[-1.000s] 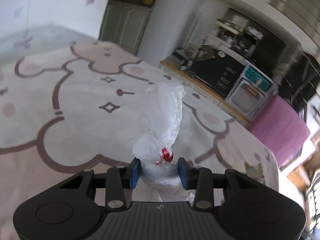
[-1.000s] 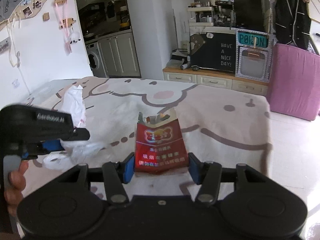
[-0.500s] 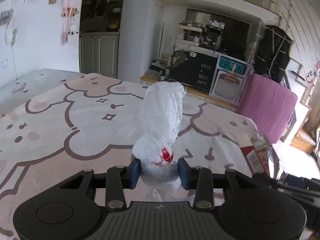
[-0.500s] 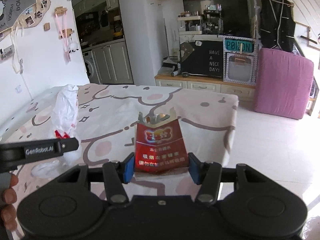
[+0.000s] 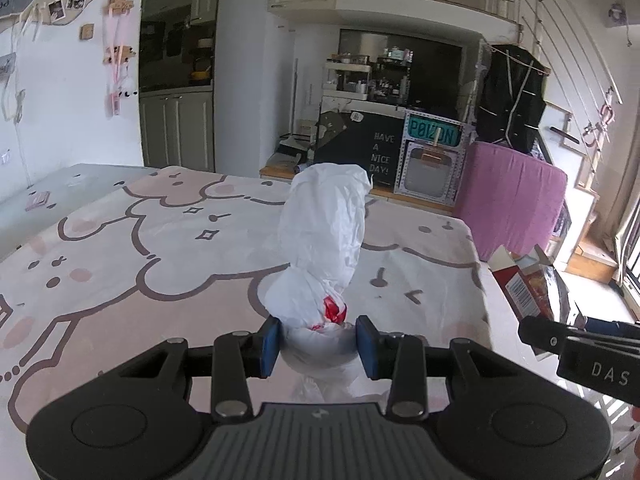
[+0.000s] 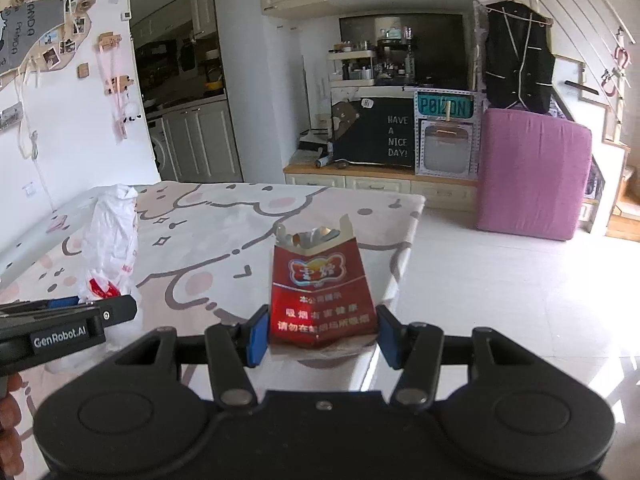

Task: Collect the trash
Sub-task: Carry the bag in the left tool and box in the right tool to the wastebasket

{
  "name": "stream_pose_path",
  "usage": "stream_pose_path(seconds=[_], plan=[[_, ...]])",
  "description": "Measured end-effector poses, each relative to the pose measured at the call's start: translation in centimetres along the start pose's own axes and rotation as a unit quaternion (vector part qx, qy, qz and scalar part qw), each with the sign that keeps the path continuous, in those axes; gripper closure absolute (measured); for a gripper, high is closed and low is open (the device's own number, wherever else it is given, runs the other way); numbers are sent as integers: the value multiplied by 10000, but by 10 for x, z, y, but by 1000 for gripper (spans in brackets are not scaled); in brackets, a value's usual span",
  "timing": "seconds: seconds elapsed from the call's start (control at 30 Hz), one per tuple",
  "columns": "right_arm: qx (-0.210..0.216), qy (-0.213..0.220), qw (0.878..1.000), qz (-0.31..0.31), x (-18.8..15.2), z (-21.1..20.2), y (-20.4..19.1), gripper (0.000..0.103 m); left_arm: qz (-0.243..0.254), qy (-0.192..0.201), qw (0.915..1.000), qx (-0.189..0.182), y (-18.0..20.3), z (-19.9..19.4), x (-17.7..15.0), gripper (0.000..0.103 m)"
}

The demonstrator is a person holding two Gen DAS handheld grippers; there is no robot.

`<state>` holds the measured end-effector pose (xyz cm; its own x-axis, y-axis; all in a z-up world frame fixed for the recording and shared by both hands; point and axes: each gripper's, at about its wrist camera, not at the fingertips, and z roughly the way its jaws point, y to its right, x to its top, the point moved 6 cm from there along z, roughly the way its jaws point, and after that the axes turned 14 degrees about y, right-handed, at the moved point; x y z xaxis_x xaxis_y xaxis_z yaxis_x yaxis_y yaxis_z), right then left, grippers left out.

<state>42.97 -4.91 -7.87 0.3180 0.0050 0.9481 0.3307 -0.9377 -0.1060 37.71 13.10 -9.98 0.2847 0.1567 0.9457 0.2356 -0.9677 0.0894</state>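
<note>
The left tool (image 5: 316,345) is clamped on a white plastic bag (image 5: 326,240). The bag is thin and crinkly, twisted into a tall lump that stands up past the blue pads (image 5: 271,340). A bit of red print shows low on it. The right tool (image 6: 322,334) is clamped on a red cigarette pack (image 6: 322,292). The pack is flat, shiny card with white writing, and its torn top shows silver foil inside.

Both things are held up above a bed (image 5: 120,248). Its smooth sheet is pale pink with big brown cartoon outlines.

The left view shows the pack from the side, with a barcode on its edge (image 5: 520,288). The right view shows the pack's front, the bag (image 6: 110,240) off to the left, and a little of a hand (image 6: 10,432) at the left edge. It also shows the glossy white floor (image 6: 500,280) and a soft pink block (image 6: 532,172) beyond the bed.
</note>
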Motion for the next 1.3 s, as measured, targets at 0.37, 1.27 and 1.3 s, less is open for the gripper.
stream_pose_path(seconds=[0.37, 1.27, 1.3], plan=[[-289, 203, 9993, 133, -7, -49, 37, 48, 35, 151, 9992, -368, 43, -26, -10, 62], [-1622, 38, 9845, 667, -81, -147, 222, 48, 361, -512, 9843, -1653, 226, -34, -94, 62], [-1667, -7, 9835, 704, -85, -148, 229, 48, 352, -626, 9828, -1701, 233, -30, -102, 62]])
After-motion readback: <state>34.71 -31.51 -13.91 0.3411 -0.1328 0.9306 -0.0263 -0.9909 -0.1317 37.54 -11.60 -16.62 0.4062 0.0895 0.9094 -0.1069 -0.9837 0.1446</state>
